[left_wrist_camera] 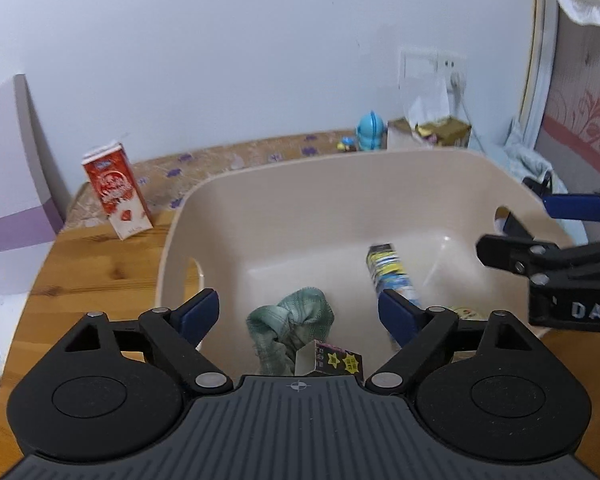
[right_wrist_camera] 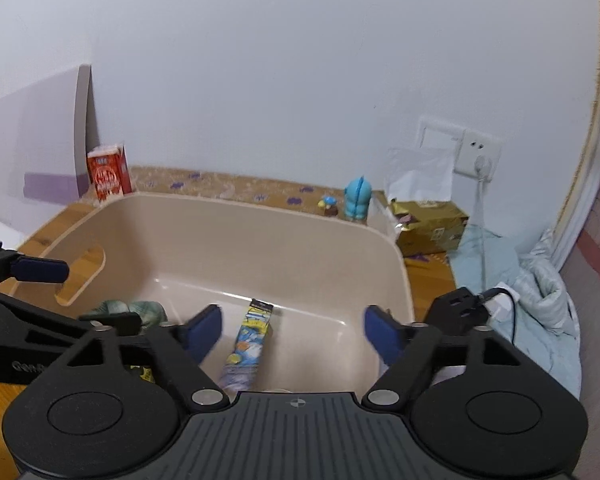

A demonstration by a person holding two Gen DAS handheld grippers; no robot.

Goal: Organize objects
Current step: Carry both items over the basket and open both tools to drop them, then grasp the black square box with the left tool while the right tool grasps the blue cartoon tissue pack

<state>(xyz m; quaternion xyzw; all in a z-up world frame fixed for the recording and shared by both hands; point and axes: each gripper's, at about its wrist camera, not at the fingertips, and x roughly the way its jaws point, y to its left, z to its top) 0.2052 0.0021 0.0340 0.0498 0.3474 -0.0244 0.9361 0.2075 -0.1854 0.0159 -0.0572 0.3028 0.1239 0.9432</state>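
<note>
The red milk carton [left_wrist_camera: 117, 189] stands upright on the bench [left_wrist_camera: 84, 256], just beside the beige bin [left_wrist_camera: 260, 216] at its far left corner. It looks light and stiff but crushable, so gripping across its flat sides at mid-height seems safest. The bin holds a knotted green cloth [left_wrist_camera: 290, 320], a blue snack tube [left_wrist_camera: 392, 276] and a small dark box [left_wrist_camera: 332, 360]. The left gripper [left_wrist_camera: 298, 314] and right gripper [right_wrist_camera: 294, 334] hover above it, jaws wide and empty.
</note>
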